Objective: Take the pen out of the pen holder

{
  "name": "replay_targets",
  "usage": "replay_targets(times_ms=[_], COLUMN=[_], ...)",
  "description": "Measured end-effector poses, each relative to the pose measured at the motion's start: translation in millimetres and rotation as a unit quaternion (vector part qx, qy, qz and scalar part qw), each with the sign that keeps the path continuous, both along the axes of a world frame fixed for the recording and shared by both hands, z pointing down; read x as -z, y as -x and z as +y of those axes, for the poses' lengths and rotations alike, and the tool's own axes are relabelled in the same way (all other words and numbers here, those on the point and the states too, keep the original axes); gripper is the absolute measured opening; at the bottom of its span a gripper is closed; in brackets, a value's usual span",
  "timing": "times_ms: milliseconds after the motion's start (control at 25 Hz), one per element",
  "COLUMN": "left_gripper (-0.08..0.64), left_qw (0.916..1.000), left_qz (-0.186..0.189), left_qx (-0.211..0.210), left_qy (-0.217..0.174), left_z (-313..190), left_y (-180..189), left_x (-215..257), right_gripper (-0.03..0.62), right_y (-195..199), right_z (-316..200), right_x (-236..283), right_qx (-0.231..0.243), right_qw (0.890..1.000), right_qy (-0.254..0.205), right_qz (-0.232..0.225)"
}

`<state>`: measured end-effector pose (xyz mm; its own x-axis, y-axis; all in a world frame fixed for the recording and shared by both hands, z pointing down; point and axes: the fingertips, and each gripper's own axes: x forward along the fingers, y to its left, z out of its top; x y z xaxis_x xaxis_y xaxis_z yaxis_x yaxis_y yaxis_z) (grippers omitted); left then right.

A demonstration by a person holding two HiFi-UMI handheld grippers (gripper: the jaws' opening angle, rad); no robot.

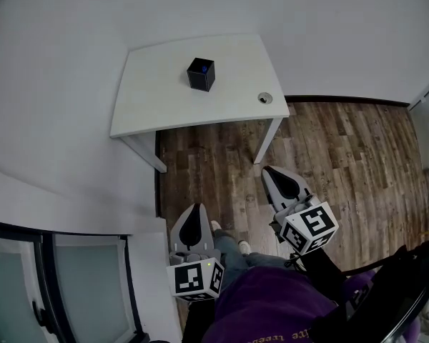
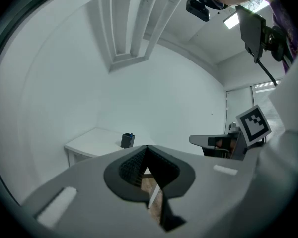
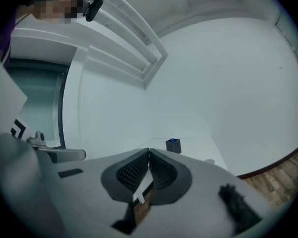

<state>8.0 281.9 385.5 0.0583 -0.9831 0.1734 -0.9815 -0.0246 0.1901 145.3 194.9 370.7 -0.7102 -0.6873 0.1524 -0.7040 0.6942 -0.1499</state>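
Observation:
A black square pen holder (image 1: 201, 73) stands on the white table (image 1: 157, 98), with a blue pen tip showing inside it. The holder also appears small and far off as a dark box (image 2: 127, 140) in the left gripper view and as a dark box (image 3: 173, 145) in the right gripper view. My left gripper (image 1: 193, 210) hangs over the wood floor, well short of the table, jaws shut and empty. To its right, my right gripper (image 1: 272, 171) is also shut on nothing, a bit closer to the table's front leg.
The table stands in a corner of white walls. A round cable grommet (image 1: 264, 98) sits at its right front corner. Wood floor (image 1: 343, 148) stretches to the right. A glass door (image 1: 57, 284) is at the lower left, a black chair (image 1: 407, 277) at the lower right.

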Motion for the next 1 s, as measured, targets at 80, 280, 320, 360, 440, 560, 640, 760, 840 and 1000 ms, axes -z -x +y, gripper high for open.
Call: replay_targets(times_ms=[80, 280, 320, 360, 440, 560, 640, 760, 840, 1000], left_gripper=[0.006, 0.006, 0.006, 0.006, 0.006, 0.006, 0.006, 0.006, 0.006, 0.006], left_qw=[1.0, 0.9999, 0.9999, 0.9999, 0.9997, 0.9994, 0.9992, 0.999, 0.999, 0.9987], left_qz=[0.005, 0.003, 0.002, 0.002, 0.005, 0.003, 0.001, -0.004, -0.003, -0.004], left_qx=[0.001, -0.01, -0.013, -0.016, -0.024, -0.033, -0.039, -0.044, -0.043, -0.05], left_qy=[0.002, -0.003, -0.003, -0.002, -0.001, -0.003, -0.006, -0.007, -0.007, -0.011], left_z=[-13, -55, -64, -72, -88, -110, -123, -140, -149, -166], left_y=[9, 32, 38, 43, 52, 66, 76, 92, 103, 119], left_x=[-4, -2, -2, -2, -3, -3, -4, -5, -6, -8], right_gripper=[0.011, 0.011, 0.011, 0.011, 0.011, 0.011, 0.011, 0.011, 0.012, 0.012], right_y=[7, 30, 35, 39, 48, 64, 75, 90, 101, 119], right_z=[-12, -49, -58, -66, -81, -101, -112, -128, -139, -154], right_x=[-2, 0, 1, 2, 4, 3, 1, -1, 0, 2], right_qx=[-0.003, -0.011, -0.013, -0.015, -0.021, -0.026, -0.029, -0.035, -0.038, -0.042], right_qw=[1.0, 1.0, 1.0, 1.0, 1.0, 1.0, 1.0, 0.999, 0.999, 0.999], right_qy=[0.001, -0.003, -0.004, -0.005, -0.005, -0.007, -0.007, -0.006, -0.007, -0.013], right_qz=[0.002, 0.008, 0.009, 0.01, 0.008, 0.007, 0.007, 0.007, 0.005, 0.004])
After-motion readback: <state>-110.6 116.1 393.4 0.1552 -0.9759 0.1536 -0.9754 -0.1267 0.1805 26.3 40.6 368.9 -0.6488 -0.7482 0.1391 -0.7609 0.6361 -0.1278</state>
